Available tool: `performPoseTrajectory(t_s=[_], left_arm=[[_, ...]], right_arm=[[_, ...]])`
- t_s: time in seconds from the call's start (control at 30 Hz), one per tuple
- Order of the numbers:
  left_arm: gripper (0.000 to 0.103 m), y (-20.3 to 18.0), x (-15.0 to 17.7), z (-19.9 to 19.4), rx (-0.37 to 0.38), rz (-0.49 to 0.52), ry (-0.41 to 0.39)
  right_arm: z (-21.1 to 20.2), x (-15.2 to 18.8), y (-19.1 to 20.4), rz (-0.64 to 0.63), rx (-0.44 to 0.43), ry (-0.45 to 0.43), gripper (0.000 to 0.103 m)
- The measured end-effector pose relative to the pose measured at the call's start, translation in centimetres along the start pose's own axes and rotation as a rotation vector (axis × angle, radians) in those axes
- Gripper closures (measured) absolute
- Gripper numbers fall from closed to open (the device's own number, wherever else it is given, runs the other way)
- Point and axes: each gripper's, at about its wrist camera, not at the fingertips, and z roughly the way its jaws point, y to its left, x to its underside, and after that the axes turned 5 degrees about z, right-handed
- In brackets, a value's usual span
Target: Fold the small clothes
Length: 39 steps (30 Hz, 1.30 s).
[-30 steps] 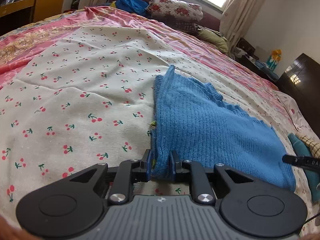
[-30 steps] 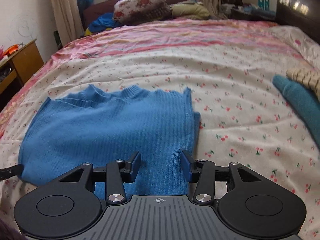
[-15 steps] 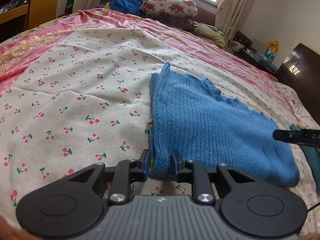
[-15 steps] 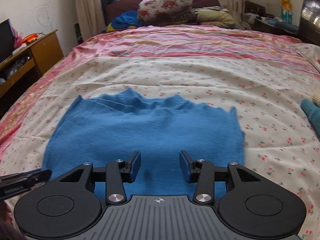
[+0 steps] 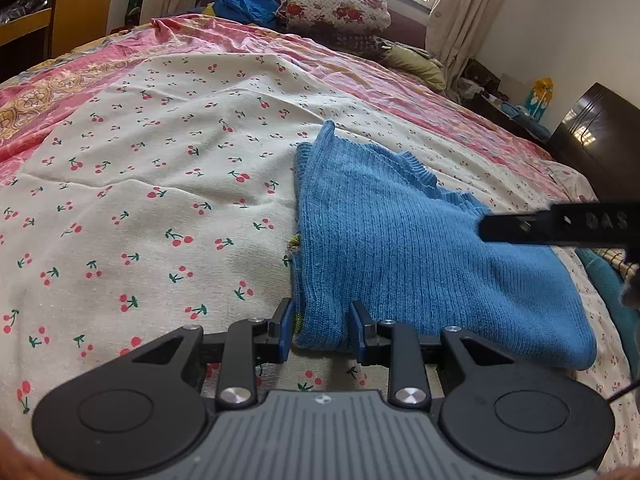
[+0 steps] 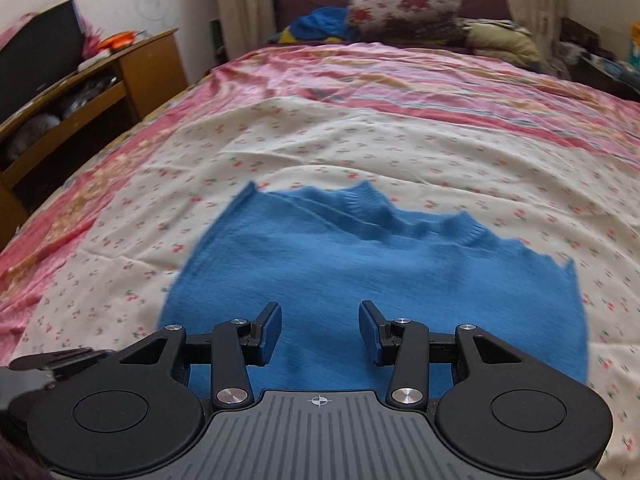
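Observation:
A blue knitted sweater [image 5: 400,248] lies folded flat on the cherry-print bedsheet [image 5: 140,208]. My left gripper [image 5: 322,330] straddles its near left corner. Its jaws are opening, and a small gap shows between each pad and the knit. In the right wrist view the same sweater [image 6: 360,272] spreads out below my right gripper [image 6: 320,328], which hovers open over the near middle of the cloth with nothing between its fingers. One right finger [image 5: 560,226] reaches in from the right edge of the left wrist view.
A teal garment [image 5: 608,280] lies at the bed's right edge beside a checked beige cloth [image 5: 630,268]. Pillows and bedding [image 5: 336,10] pile up at the far end. A wooden cabinet [image 6: 80,92] stands left of the bed and dark furniture [image 5: 592,140] on the right.
My left jaws have widened around the sweater corner and the hand has stayed put. The right gripper has swept left from the sweater's right edge to over its middle, still open.

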Motion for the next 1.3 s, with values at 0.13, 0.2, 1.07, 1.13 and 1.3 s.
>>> performPoseTrajectory(t_s=[0.13,0.2,1.07,1.13,1.3], left_arm=[[0.067,0.1,-0.1,0.1,0.006,-0.003,0.003],[0.067,0.1,-0.1,0.2,0.008,-0.002,0.004],[0.063,0.1,-0.1,0.4,0.041,0.003,-0.003],[0.062,0.1,0.0,0.4,0.045,0.000,-0.006],[0.061,-0.1,0.1,0.3,0.051,0.007,-0.012]], right_arm=[[1.5,-0.9,1.7,-0.031,-0.028,0.027,0.059],[2.2,-1.4,2.5,-0.047,-0.035,0.039,0.058],[10.7,-4.3,8.6,-0.100,-0.049,0.171,0.046],[10.8,-4.3,8.8,-0.109,-0.047,0.171,0.045],[11.4,-4.4,9.8,-0.168,-0.002,0.193,0.045]])
